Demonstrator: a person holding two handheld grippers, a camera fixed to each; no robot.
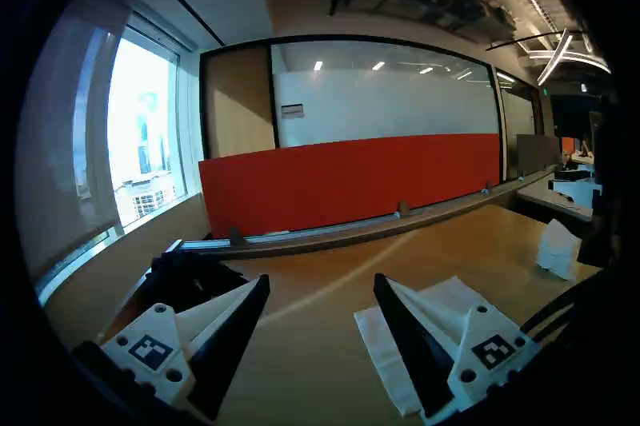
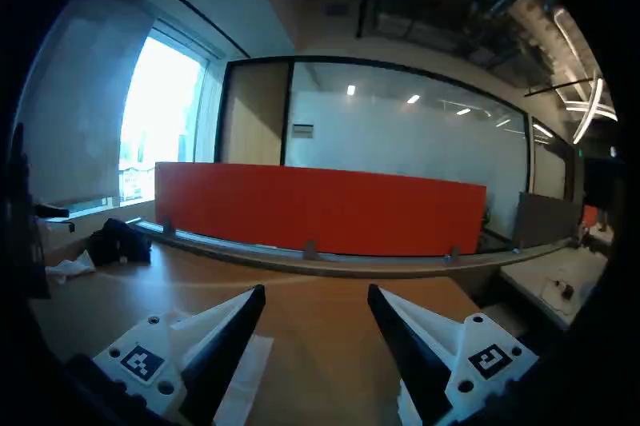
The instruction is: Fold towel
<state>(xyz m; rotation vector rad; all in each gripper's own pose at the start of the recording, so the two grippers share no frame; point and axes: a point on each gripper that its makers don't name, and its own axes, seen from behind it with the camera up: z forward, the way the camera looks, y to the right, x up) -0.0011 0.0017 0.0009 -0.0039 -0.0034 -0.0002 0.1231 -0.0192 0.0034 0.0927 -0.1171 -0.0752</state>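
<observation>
Flat wht towel [image 1: 382, 350], smooth wood desk [image 1: 312, 346].

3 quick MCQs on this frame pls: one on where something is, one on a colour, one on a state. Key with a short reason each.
1. Where is the towel?
A. flat on the desk
B. hanging from the window
C. held up in the air

2. What colour is the divider behind the desk?
A. blue
B. red-orange
C. green

3. How do the jaws of the left gripper and right gripper stand?
A. both shut on the towel
B. one open, one shut
C. both open, nothing held

Key:
1 A: the towel lies spread on the wood, below the jaws.
2 B: the panel along the desk's far edge is red-orange in both views.
3 C: each pair of jaws shows a wide gap with only desk behind it.
</observation>
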